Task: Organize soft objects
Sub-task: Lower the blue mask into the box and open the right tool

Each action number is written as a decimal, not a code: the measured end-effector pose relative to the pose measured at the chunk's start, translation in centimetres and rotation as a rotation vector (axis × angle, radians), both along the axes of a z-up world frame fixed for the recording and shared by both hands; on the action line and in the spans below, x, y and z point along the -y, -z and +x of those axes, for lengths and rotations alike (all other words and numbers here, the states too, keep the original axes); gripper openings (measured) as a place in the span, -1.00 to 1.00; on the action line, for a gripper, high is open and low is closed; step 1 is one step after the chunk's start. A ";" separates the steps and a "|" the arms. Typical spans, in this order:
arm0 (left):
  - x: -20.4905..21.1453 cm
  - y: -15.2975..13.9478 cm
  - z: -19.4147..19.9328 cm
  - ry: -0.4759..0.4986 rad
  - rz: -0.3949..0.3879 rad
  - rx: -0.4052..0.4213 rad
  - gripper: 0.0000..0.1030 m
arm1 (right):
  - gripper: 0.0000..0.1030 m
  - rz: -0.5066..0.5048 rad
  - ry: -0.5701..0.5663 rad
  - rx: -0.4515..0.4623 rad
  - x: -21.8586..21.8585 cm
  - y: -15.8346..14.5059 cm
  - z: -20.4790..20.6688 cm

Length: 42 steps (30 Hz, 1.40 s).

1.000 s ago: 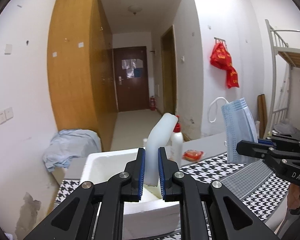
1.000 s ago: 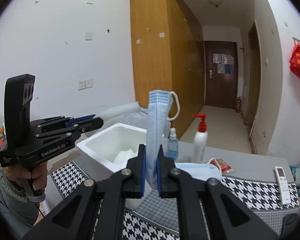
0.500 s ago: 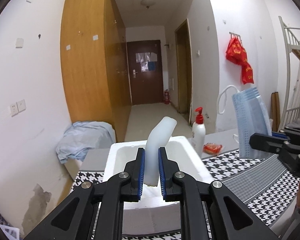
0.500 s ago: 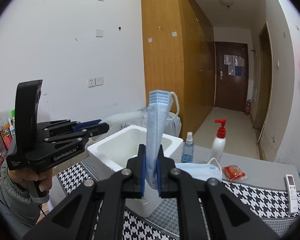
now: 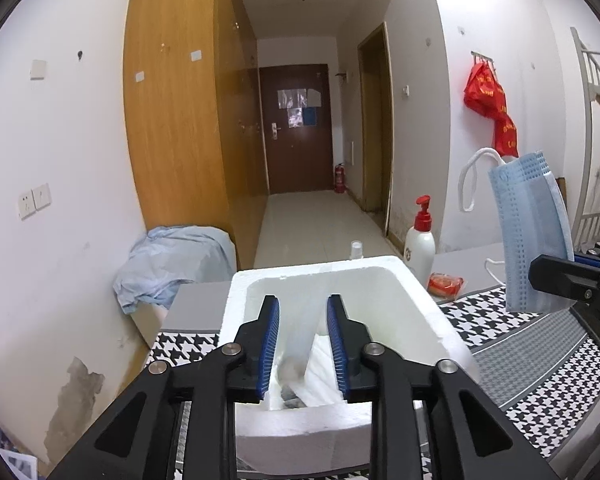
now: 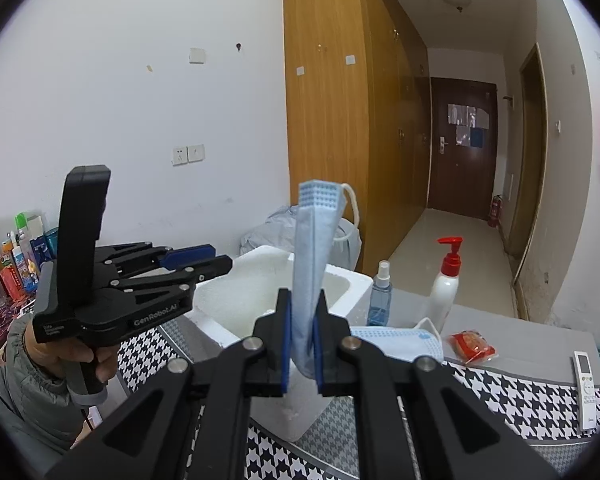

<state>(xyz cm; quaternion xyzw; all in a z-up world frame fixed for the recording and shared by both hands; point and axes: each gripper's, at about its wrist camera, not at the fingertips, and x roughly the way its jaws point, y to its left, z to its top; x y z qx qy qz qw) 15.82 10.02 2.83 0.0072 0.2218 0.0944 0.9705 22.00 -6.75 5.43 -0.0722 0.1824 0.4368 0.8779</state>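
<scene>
The left tool [image 5: 302, 336] has just opened, its blurred white piece [image 5: 296, 340] dropping into the foam box [image 5: 420, 292].

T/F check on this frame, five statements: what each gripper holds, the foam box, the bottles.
1. The right gripper is shut on a blue face mask. True.
2. The left gripper clamps the white item tightly. False: its jaws have just been opening; the blurred item sits loose between them, over the foam box.
3. A second mask lies on the table. True.
4. The pump bottle has a blue top. False: red.
5. The foam box is lidded. False: open-topped.
</scene>
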 end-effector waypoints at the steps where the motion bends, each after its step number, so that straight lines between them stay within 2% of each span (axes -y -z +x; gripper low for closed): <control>1: -0.2 0.1 -0.1 -0.005 0.000 0.000 -0.28 | -0.77 -0.002 0.001 -0.003 -0.2 0.0 0.1; 2: -0.4 0.0 -0.2 -0.014 0.005 0.002 -0.14 | -0.77 -0.004 0.001 -0.005 -0.3 0.0 0.1; 4: -0.7 -0.1 -0.7 -0.018 -0.003 0.016 0.46 | -0.77 -0.007 0.001 -0.004 -0.5 0.0 0.1; 10: -1.2 -0.9 -2.7 -0.063 0.019 0.081 0.98 | -0.77 -0.013 -0.007 -0.006 -1.5 -0.2 0.1; 26: -4.1 -1.4 -6.5 -0.136 0.035 0.110 0.98 | -0.76 -0.046 -0.070 -0.005 -5.8 -0.7 -0.2; 42: -6.0 -0.8 -8.4 -0.187 0.035 0.106 0.98 | -0.76 -0.072 -0.099 -0.042 -8.6 0.2 0.8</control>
